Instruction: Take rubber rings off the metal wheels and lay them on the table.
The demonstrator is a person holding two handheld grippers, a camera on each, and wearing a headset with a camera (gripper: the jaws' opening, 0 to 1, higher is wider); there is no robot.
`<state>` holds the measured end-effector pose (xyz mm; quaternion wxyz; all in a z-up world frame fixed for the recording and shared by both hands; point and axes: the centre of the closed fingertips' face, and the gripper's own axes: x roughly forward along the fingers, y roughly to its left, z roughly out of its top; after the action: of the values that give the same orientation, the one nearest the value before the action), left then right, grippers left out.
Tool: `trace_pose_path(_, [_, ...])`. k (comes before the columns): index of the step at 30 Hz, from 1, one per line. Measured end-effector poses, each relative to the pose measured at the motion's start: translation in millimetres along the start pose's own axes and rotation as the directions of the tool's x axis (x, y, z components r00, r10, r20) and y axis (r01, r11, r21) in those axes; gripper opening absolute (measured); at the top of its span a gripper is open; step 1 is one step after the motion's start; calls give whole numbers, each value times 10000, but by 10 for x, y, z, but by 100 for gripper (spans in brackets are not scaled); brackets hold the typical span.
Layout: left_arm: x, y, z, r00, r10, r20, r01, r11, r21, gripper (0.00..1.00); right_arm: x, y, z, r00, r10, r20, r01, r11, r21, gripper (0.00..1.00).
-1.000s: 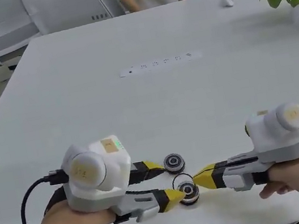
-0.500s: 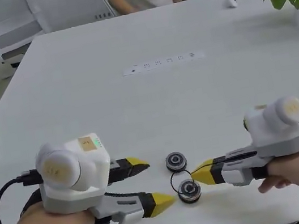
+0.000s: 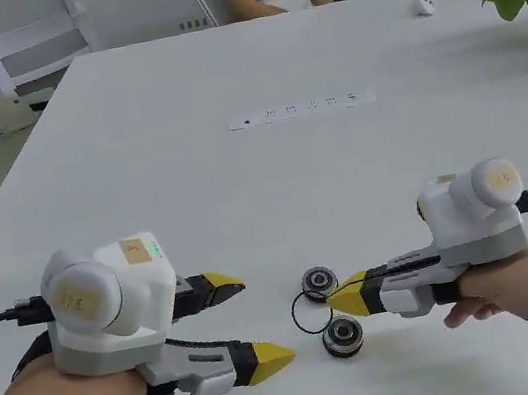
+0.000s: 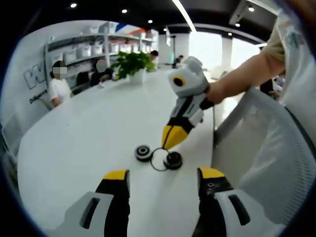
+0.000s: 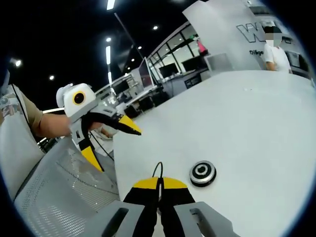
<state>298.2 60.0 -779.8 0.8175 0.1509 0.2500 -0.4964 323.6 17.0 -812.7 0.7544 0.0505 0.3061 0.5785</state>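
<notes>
Left tool [image 3: 263,321] backed off leftward, jaws open; right tool [image 3: 334,299] closed on the black rubber ring [image 3: 295,314], held between two metal wheels [image 3: 319,282] on the white table [image 3: 243,191].

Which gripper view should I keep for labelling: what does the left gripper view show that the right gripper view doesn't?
Left gripper view: a second wheel, the full loop of the rubber ring, a potted plant, and the right claw from outside, shut on the ring. Right gripper view: the left claw from the front, open, and monitors behind it. Both: the white table, one wheel, the ring, both claws.
</notes>
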Motion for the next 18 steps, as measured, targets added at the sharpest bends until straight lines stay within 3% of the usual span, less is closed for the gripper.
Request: trace_pose_path(18, [-165, 130, -75, 9991, 419, 49, -417, 9987, -293, 56, 329, 1, -71, 9955, 250, -919, -281, 9991, -328, 0])
